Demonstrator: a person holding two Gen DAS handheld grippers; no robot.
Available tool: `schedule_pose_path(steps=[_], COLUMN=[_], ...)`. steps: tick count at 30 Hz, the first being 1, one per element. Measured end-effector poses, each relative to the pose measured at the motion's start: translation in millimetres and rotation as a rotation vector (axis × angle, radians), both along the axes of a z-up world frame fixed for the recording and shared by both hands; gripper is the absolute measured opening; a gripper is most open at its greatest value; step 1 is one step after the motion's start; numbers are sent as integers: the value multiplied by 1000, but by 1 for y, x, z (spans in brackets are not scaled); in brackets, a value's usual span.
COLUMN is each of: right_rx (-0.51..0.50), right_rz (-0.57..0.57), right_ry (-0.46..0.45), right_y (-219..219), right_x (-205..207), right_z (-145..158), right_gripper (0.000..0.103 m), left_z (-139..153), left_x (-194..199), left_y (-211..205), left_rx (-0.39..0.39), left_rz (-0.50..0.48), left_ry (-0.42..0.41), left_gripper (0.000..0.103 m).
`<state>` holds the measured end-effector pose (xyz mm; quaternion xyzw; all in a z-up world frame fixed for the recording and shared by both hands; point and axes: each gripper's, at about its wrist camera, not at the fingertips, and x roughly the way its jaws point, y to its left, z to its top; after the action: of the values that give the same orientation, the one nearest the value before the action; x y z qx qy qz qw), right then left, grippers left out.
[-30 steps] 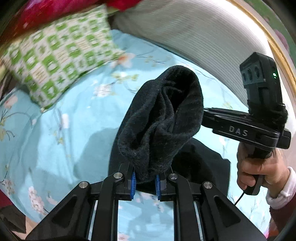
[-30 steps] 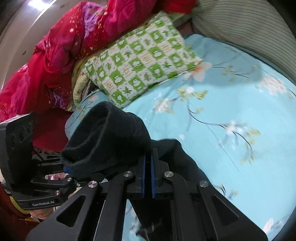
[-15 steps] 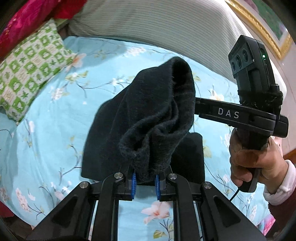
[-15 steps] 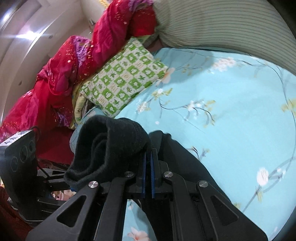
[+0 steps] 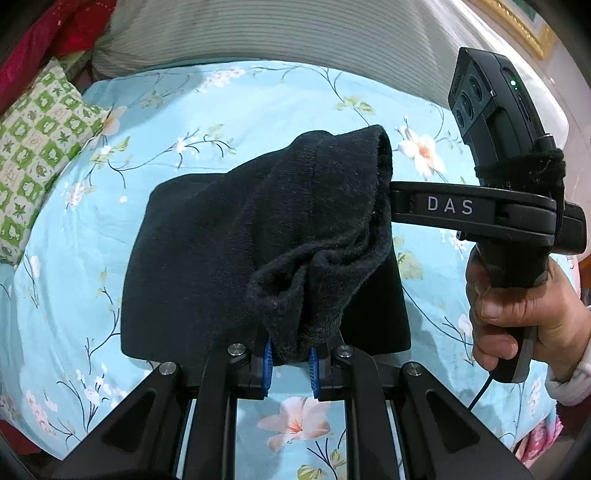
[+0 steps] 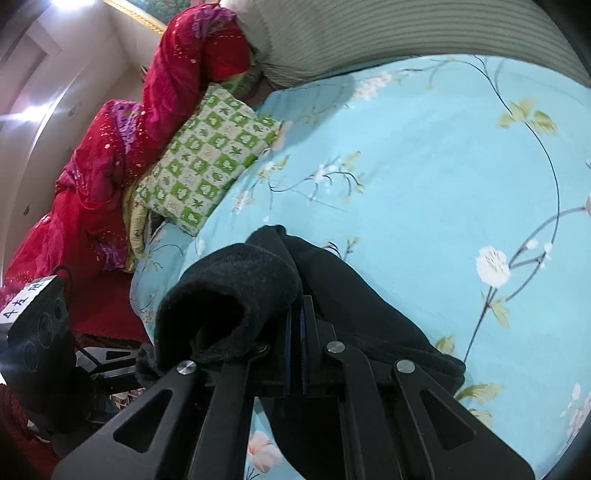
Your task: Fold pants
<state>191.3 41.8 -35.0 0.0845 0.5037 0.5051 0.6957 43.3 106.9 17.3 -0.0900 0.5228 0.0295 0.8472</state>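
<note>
The black pants (image 5: 207, 258) lie partly folded on the light blue flowered bed sheet (image 5: 258, 110). My left gripper (image 5: 290, 363) is shut on a bunched end of the pants and holds it raised above the flat part. My right gripper (image 6: 295, 332) is shut on the same raised end; in the left wrist view its fingers reach into the cloth from the right and the tips are hidden. The pants also show in the right wrist view (image 6: 369, 314), draped over the fingers and down to the sheet.
A green and white checked pillow (image 5: 33, 147) lies at the left, also seen in the right wrist view (image 6: 207, 158). A red quilt (image 6: 110, 166) is heaped beyond it. A grey striped bolster (image 5: 295, 33) runs along the far edge of the bed.
Both grippers have carried the raised end of the pants over and lower toward the flat part. The views have tilted down onto the bed, and the pillow has slid toward the left edge.
</note>
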Motion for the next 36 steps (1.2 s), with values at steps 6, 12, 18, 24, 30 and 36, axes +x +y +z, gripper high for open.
schedule_pose_path(steps=[6, 12, 18, 24, 30, 36], right_rx=[-4, 9, -29, -80, -94, -55], right_rz=[-20, -53, -114, -202, -310, -352], right_ry=[13, 30, 65, 78, 147, 122], right_y=[-11, -26, -39, -63, -95, -107], right_x=[-1, -3, 3, -1, -9, -21], right_z=[-8, -11, -21, -21, -21, -9], right_gripper=[4, 4, 0, 1, 12, 57], left_z=[-6, -7, -20, -24, -21, -16], left_x=[-1, 3, 15, 13, 4, -7], left_y=[-11, -15, -17, -14, -16, -13], left_rx=[7, 17, 19, -50, -77, -75], left_rz=[-44, -86, -105, -115, -114, -88], left_ry=[-3, -13, 31, 52, 53, 55], left_gripper=[14, 14, 22, 44, 45, 47])
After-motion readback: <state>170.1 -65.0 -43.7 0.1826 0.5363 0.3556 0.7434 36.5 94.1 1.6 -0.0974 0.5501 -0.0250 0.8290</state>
